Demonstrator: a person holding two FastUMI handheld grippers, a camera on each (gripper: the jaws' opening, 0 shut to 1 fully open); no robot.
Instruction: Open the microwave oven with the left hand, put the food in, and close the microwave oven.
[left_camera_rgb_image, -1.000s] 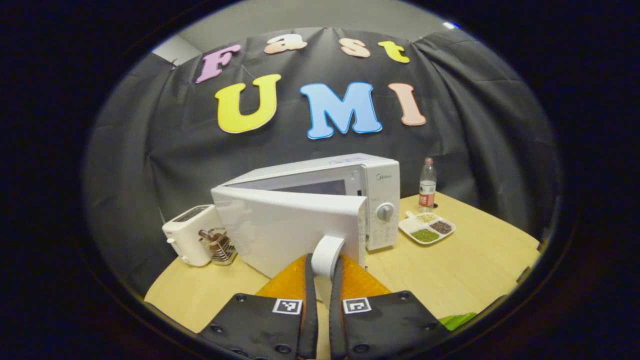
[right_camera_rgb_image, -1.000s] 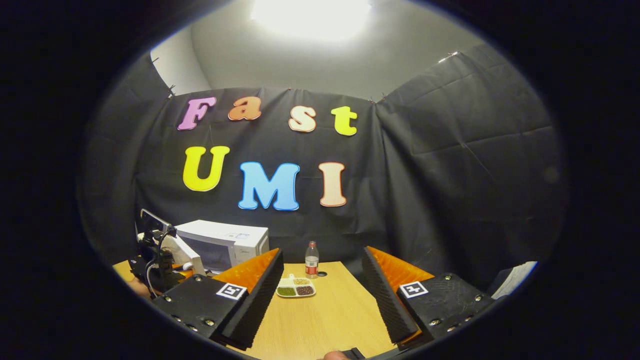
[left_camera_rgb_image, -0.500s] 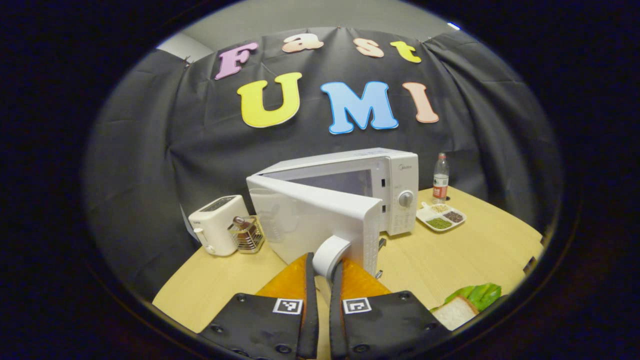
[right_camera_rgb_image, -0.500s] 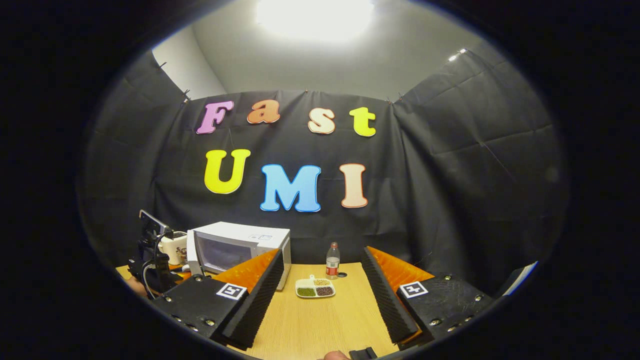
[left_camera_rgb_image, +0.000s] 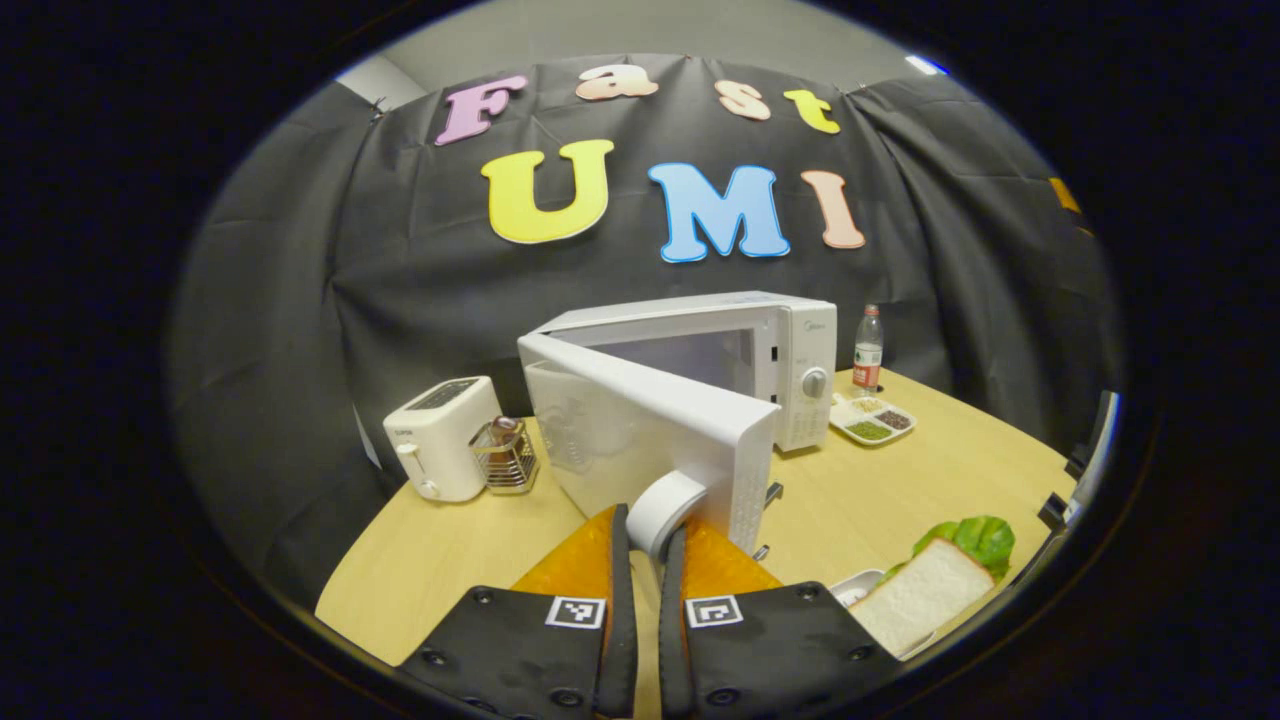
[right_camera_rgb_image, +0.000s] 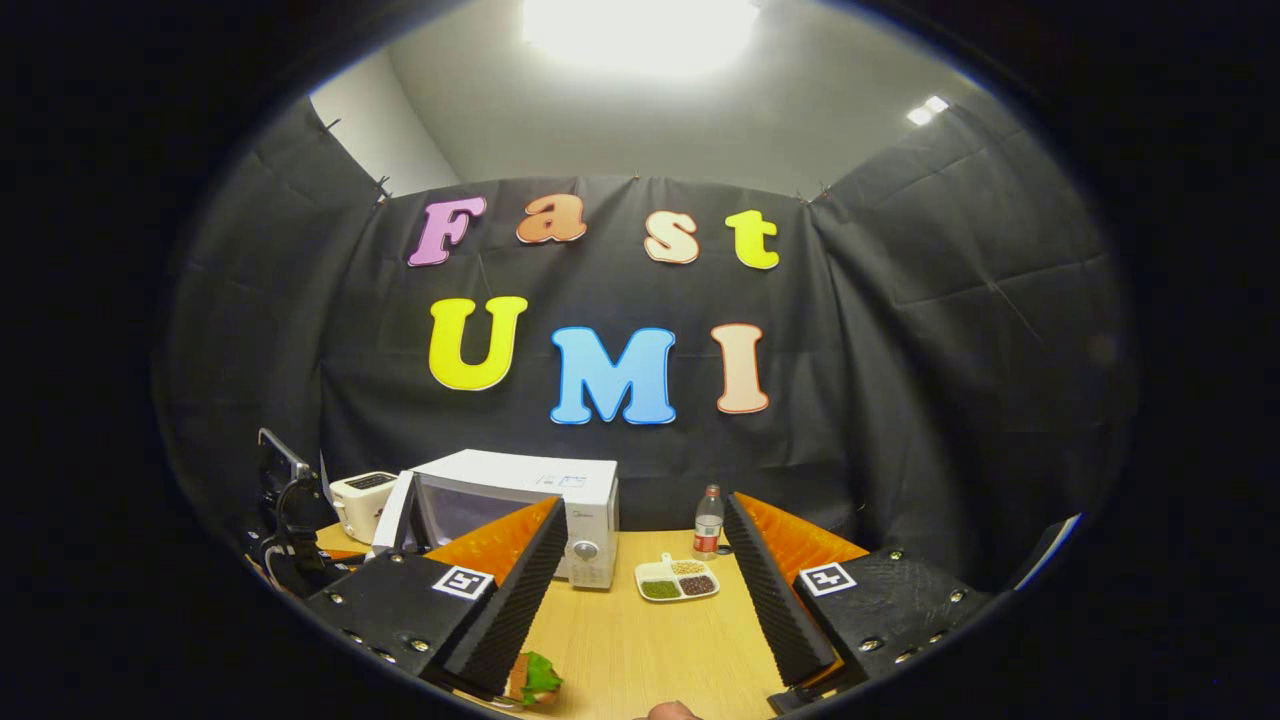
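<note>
Door-opening step: the microwave oven (left_camera_rgb_image: 790, 350) stands at the back of the table (left_camera_rgb_image: 900, 490), its door (left_camera_rgb_image: 640, 430) swung partly out. The left gripper (left_camera_rgb_image: 640, 545) is clamped narrow on the door handle (left_camera_rgb_image: 665, 505); the right gripper (right_camera_rgb_image: 640, 590) hovers wide and empty. Next, by judgement: widen the swing, then fetch the sandwich (left_camera_rgb_image: 935, 585) at the table's near right edge.

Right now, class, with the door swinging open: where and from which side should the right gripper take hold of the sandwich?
Grip the sandwich across its flat bread faces, coming from the table's near edge, probably from above. The open right gripper hovers just behind it.
</note>
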